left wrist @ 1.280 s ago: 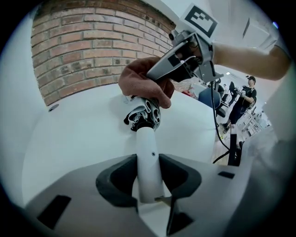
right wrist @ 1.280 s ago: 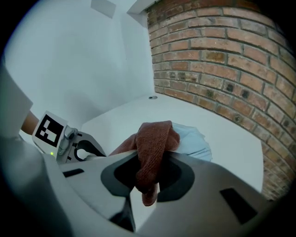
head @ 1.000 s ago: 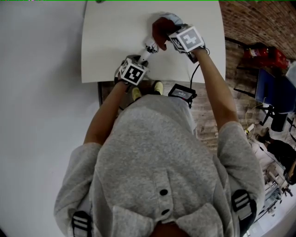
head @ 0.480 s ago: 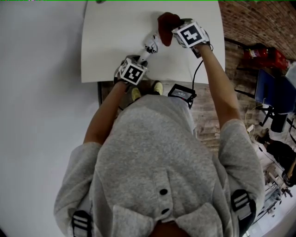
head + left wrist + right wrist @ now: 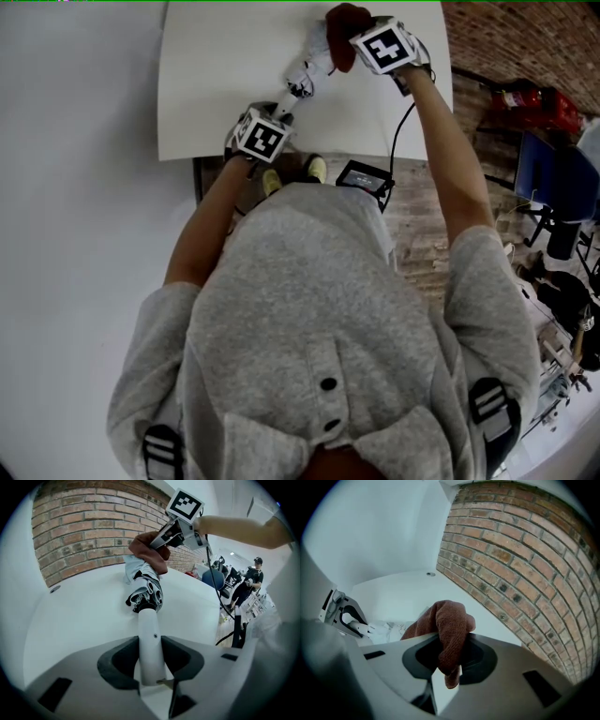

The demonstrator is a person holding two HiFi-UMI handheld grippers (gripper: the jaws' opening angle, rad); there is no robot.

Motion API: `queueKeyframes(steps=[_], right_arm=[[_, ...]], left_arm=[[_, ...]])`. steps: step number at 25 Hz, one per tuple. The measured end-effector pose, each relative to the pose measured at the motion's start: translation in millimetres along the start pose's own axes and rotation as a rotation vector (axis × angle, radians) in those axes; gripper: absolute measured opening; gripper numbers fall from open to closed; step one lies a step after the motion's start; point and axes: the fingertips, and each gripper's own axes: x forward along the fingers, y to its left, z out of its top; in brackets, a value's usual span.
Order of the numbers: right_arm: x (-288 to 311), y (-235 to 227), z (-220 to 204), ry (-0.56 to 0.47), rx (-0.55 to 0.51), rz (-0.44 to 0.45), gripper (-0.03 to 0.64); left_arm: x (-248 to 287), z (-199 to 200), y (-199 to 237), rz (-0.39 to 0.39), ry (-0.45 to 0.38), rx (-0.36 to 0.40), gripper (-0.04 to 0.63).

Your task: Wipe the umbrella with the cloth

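Grey sweatshirt (image 5: 319, 309), elbow-length sleeves (image 5: 155, 323), b/w marker cubes (image 5: 261, 139), blk cable (image 5: 393, 141), striped shoulder straps (image 5: 164, 452)

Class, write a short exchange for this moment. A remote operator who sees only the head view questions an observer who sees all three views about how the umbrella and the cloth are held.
Operator: The marker cube hides the left gripper's jaws from me. Is it gripping the umbrella?
Observer: Yes. The left gripper view shows its jaws closed on the umbrella's white handle.
Operator: What about the cloth at the right gripper?
Observer: The right gripper view shows the brown cloth pinched between that gripper's jaws, with a tail hanging below them.
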Motion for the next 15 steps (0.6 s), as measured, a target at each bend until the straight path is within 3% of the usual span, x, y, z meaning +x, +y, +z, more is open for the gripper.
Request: queueKeyframes(steps=[15], right_arm=[[-7.9, -48.1, 38.2, -0.037, -0.002, -0.141, 0.08]], left_arm=[[1.7, -3.0, -1.5, -0.015, 0.003, -0.005, 0.158]])
